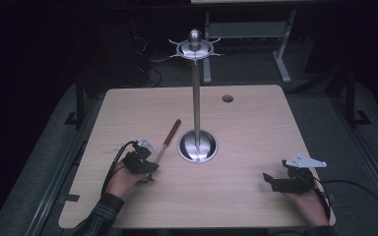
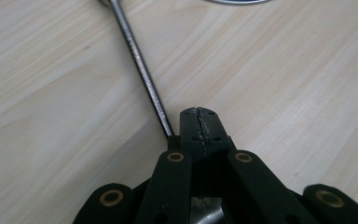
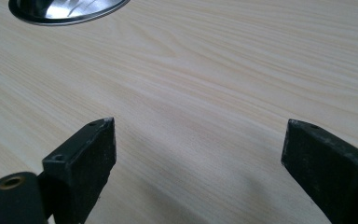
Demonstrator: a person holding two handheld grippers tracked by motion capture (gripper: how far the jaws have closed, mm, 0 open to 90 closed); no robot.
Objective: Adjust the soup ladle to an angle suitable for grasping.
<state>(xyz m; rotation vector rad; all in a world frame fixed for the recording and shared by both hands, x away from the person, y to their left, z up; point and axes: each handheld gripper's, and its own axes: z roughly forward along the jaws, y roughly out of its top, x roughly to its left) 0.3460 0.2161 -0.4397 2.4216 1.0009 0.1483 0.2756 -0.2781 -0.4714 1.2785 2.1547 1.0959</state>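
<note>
A utensil with a brown wooden handle [image 1: 175, 128] and a thin metal shaft [image 2: 140, 70] lies on the table left of a tall metal stand [image 1: 196, 98]. The stand has a round base [image 1: 197, 146] and a hooked ring at its top. My left gripper [image 1: 152, 166] [image 2: 200, 126] rests over the utensil's near end, jaws pressed together; the shaft runs along their left side. I cannot tell if anything thin is pinched between them. My right gripper [image 1: 268, 179] [image 3: 198, 154] lies on the table at the right, open, with bare wood between its jaws.
The wooden table [image 1: 256, 128] has a round cable hole [image 1: 228, 98] near its far edge. The stand's base rim [image 3: 65, 11] shows at the top left of the right gripper view. Dark floor and desk legs lie beyond the table.
</note>
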